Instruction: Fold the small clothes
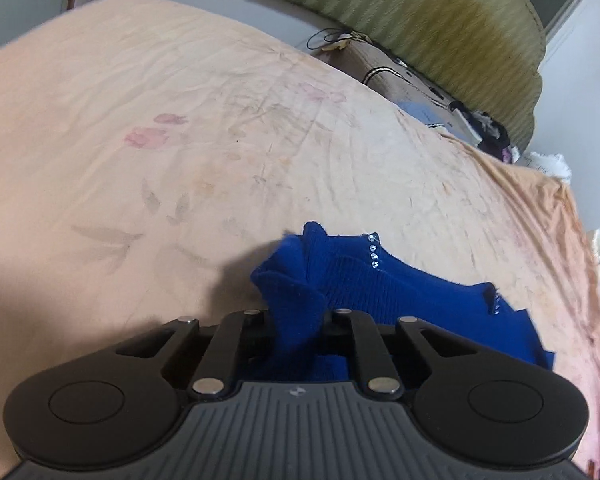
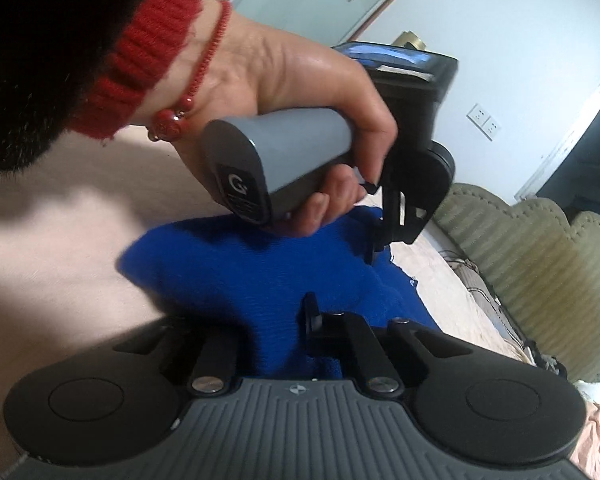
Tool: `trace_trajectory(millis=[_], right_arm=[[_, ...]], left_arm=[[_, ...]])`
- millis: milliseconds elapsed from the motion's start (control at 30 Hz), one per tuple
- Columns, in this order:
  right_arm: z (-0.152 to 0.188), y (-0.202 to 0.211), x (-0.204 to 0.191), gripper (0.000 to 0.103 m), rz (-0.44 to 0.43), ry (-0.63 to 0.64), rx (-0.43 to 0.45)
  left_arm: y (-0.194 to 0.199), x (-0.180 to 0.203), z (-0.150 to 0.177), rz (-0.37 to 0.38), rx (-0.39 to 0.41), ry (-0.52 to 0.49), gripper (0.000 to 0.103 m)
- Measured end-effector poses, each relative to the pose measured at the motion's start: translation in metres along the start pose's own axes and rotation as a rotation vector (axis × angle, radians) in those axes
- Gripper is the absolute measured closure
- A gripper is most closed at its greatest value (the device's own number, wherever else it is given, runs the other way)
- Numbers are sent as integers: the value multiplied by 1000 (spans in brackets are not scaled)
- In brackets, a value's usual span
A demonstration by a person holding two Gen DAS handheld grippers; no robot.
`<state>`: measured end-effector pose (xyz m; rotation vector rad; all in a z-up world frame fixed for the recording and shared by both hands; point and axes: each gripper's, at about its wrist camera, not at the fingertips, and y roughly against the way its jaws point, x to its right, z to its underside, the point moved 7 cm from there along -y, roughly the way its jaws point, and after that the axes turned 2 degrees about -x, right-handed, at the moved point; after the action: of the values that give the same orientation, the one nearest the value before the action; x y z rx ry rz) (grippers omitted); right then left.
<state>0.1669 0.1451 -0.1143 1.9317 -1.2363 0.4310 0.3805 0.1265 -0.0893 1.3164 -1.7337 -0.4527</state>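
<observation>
Left wrist view: left hand-held gripper (image 1: 296,316) clamped on a bunched fold of the blue knit garment (image 1: 380,280), raised just above the peach floral bed sheet (image 1: 180,140). Rhinestone trim (image 1: 373,250) and green headboard (image 1: 440,20) visible here only.

Right wrist view: right hand-held gripper (image 2: 284,320) closed on the same garment (image 2: 240,272); fingertips buried in cloth. Seen only here: person's left hand (image 2: 300,92) with red cuff, gripping the grey handle (image 2: 276,160) of the other gripper.

left tongs (image 1: 296,316) clamp blue knit garment (image 1: 380,284) over peach bedsheet (image 1: 180,140).
</observation>
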Motion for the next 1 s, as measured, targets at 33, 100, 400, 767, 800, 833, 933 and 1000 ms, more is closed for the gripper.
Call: trace_trajectory(millis=[33,100,400,767,800,833,933,1000], right_arm=[[0,2,2,96,-7,-11,7],[0,8,9,97,-21,-59,33],[8,59,33,97,-32,-186,102],[44,100,99,97,-61,-445,147],[48,101,105,97,-65,-463,148],[52,101,109,97,-69,-481,149],[61,105,118,97,-68,-519,147],[67,107,125,97,-68,-547,148]], left_arm=[[2,4,1,-21,5,-18,92],[6,13,1,-67,18,-54,92],[40,59,-4,-159,69,-187,92],[56,117,-3,-229,107,-270,92],[55,123,-3,-235,110,-277,92],[55,127,-3,-241,113,-282,92],[55,141,-3,-249,125,-294,92],[55,151,-3,-255,136,-304,92]])
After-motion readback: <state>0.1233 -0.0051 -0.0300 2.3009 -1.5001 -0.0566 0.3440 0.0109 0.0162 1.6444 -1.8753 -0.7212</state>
